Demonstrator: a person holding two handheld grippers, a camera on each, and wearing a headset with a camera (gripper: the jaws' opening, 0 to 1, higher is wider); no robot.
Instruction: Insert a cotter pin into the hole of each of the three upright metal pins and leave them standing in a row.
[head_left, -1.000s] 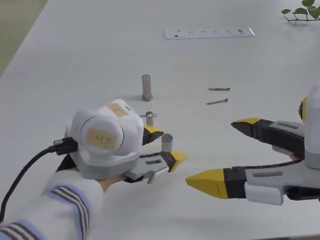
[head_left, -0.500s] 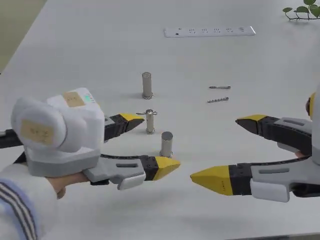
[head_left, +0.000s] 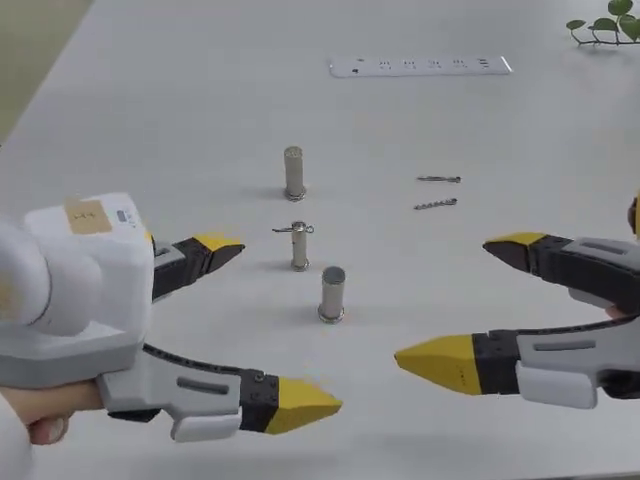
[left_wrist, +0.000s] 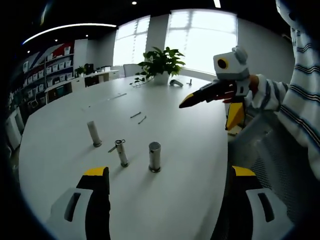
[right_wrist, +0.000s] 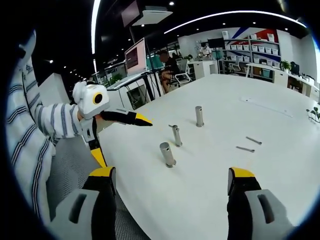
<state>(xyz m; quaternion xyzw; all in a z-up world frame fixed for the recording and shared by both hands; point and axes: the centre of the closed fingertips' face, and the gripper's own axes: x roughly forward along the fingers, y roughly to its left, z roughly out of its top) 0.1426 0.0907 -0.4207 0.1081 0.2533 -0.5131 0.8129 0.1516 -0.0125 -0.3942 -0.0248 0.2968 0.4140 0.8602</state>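
Silver metal pins (head_left: 299, 245) stand in a row on the white table (head_left: 150, 120); left gripper (head_left: 272, 324) and right gripper (head_left: 455, 300) both gape wide, empty.

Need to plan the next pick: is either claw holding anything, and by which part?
Nothing is held. The left claw and right claw are both open and empty; two cotter pins lie loose on the table.
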